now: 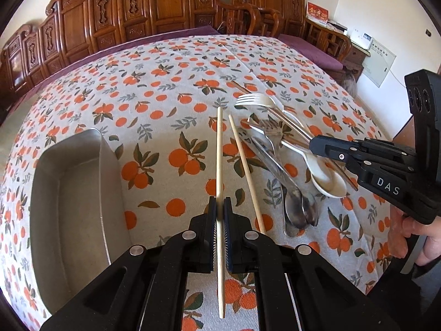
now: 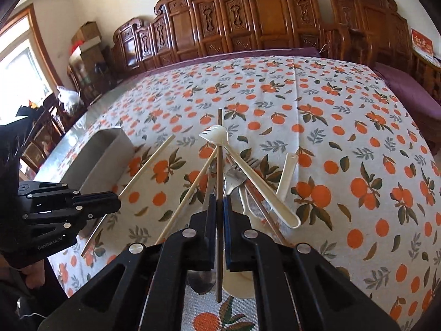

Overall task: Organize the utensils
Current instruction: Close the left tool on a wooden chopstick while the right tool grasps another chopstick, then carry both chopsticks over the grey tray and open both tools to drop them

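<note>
My left gripper [image 1: 219, 201] is shut on a pale bamboo chopstick [image 1: 219, 151], held slightly above the orange-print tablecloth [image 1: 165, 88]. A second pale chopstick [image 1: 245, 171] lies just right of it. Further right is a pile of utensils: a pale fork [image 1: 256, 100], metal spoons [image 1: 297, 209] and a white ceramic spoon [image 1: 328, 182]. My right gripper [image 2: 219, 201] is shut on a dark brown chopstick [image 2: 219, 151] that crosses this pile, over a metal fork [image 2: 234, 176] and beside the cream fork [image 2: 248, 173]. Each gripper shows in the other's view: the right gripper [image 1: 312, 147] and the left gripper [image 2: 119, 201].
An empty metal tray [image 1: 69, 193] stands left of the left gripper, also visible as the tray [image 2: 102, 160]. Carved wooden benches [image 1: 165, 8] line the far side of the table. A person's hand [image 1: 413, 237] holds the right gripper at the table's right edge.
</note>
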